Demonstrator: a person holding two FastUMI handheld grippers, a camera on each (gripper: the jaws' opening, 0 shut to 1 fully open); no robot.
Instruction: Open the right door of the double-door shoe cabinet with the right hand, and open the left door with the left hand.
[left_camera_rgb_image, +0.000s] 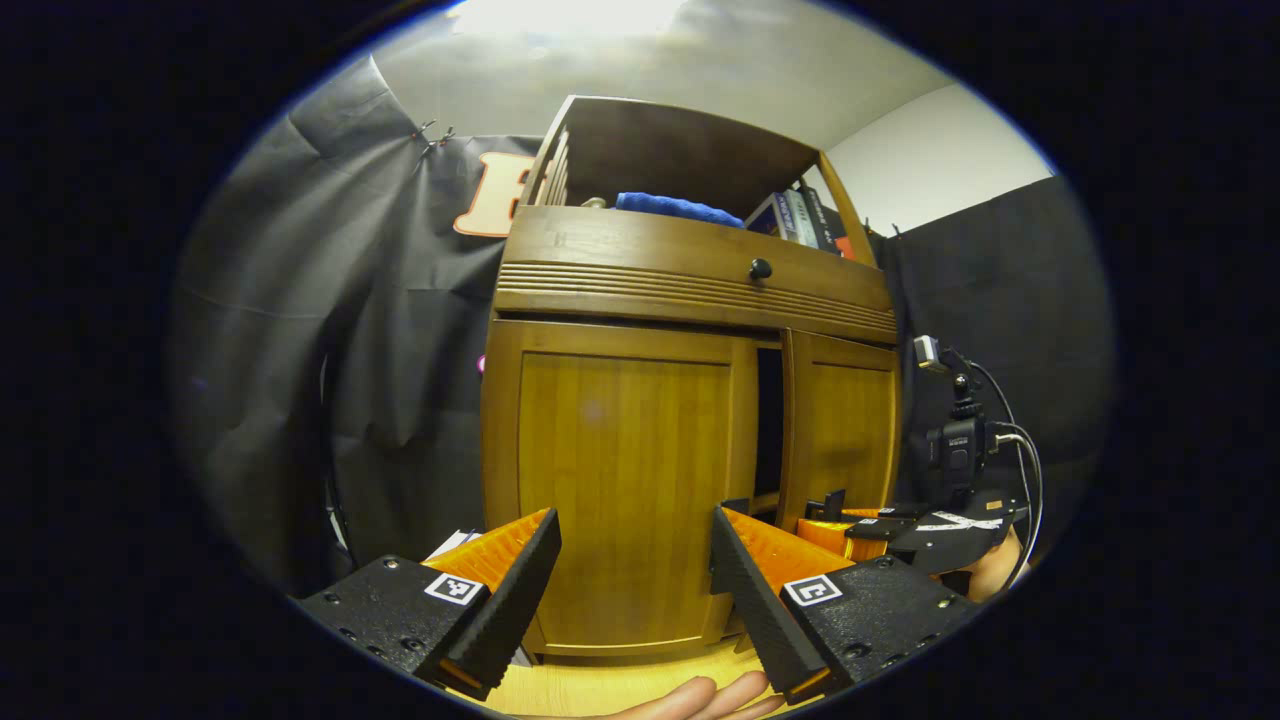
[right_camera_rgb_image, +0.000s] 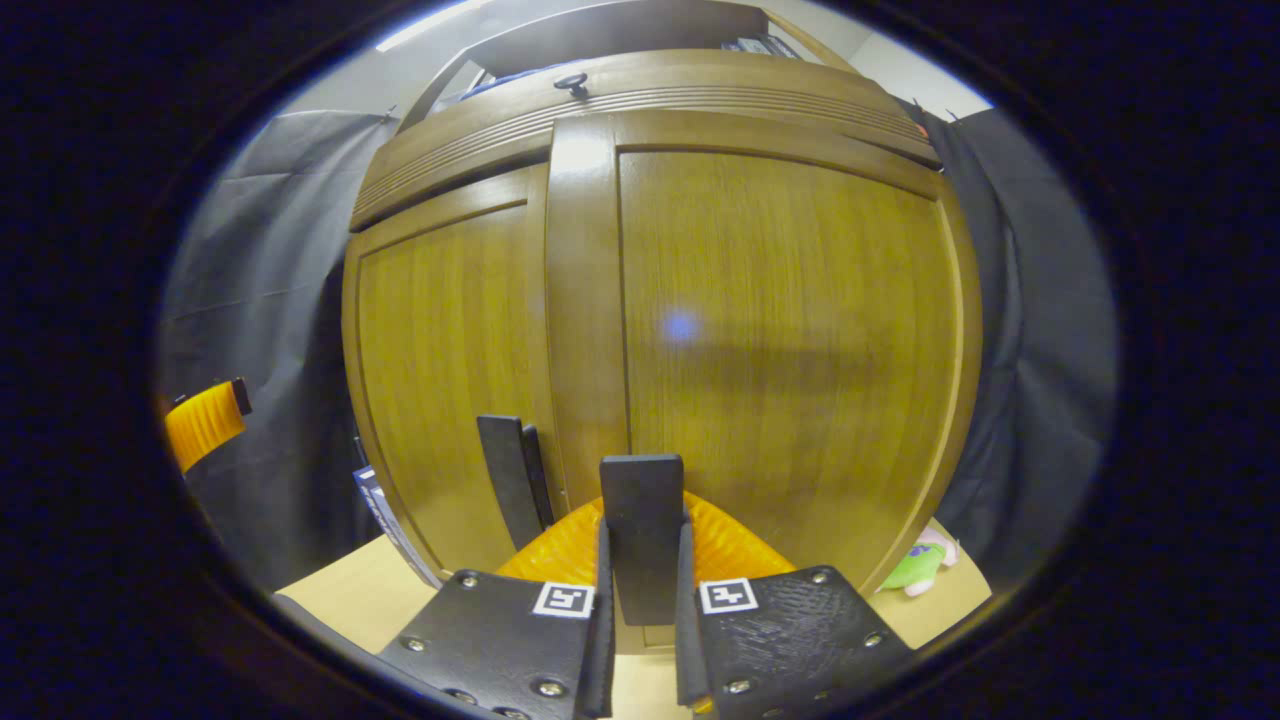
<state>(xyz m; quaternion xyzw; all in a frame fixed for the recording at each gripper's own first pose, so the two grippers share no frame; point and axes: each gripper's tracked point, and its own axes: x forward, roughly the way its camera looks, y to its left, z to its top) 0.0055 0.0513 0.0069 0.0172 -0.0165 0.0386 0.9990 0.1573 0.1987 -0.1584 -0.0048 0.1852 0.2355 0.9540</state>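
Observation:
The wooden shoe cabinet stands close in front of me. Its left door is flush, and a dark gap separates it from the right door. My left gripper is open in front of the left door, touching nothing. In the right gripper view, my right gripper is shut on the black handle tab at the inner edge of the right door. The left door's handle tab stands just beside it. The right gripper also appears low by the right door in the left gripper view.
A drawer with a black knob sits above the doors. The open shelf on top holds a blue cloth and books. A green plush toy lies on the light wooden surface right of the cabinet. Black cloth hangs on both sides.

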